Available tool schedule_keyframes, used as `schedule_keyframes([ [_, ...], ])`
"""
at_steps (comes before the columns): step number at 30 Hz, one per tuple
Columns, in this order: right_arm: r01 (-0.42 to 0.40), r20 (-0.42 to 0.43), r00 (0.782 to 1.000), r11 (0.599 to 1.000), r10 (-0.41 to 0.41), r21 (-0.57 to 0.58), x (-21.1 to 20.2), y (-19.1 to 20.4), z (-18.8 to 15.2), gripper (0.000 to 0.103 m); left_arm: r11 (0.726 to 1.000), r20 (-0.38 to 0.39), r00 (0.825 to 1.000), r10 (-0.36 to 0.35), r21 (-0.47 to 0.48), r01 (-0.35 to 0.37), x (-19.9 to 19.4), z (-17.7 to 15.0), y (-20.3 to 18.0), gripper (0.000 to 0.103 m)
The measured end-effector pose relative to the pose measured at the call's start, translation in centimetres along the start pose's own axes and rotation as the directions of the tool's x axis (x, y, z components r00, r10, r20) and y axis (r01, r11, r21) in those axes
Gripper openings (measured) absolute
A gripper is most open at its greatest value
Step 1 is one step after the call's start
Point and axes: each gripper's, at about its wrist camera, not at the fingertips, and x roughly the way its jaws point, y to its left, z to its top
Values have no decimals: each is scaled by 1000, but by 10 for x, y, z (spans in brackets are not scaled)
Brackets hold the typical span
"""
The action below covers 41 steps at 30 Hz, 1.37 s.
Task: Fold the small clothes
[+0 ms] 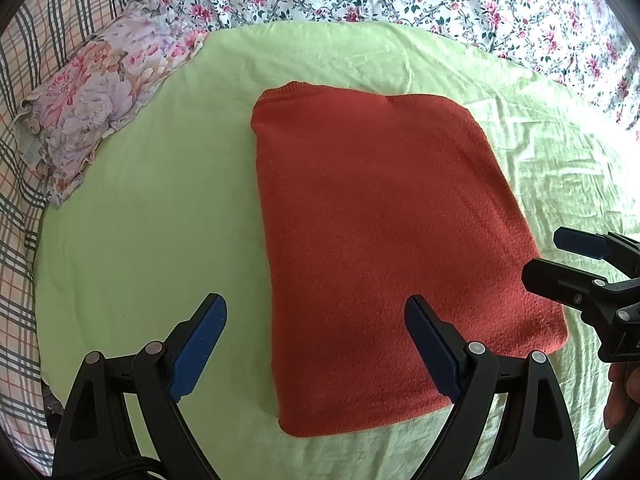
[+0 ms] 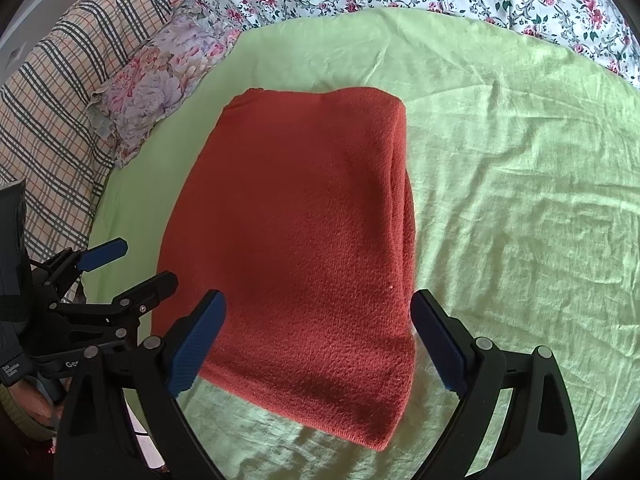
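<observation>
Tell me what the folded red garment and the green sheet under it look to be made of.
Folded rust-red garment: looks like a fuzzy knit, perhaps wool or acrylic; matte, with a pebbled stitch texture and soft halo.
Pale green sheet: thin woven fabric, probably cotton; matte, with fine sharp creases.

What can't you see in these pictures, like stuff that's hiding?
- Folded rust-red knitted garment: sleeves and inner layers are tucked under its top layer in both views.
- Person's hand: cut off by the left wrist view's right edge.
- Light green sheet: the part under the garment is covered.
- Flowery pillow: its underside is hidden.
</observation>
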Motion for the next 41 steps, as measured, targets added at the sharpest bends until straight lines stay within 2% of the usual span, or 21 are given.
schedule_keyframes([
  [19, 21, 34, 999, 1000, -21, 4, 13, -10, 13, 93, 999, 23, 999, 26, -44, -25, 11, 16, 20, 91],
  [41, 23, 33, 999, 1000, -23, 7, 18, 0, 10, 96, 996, 38, 999, 13, -92, -9, 7, 0, 37, 91],
])
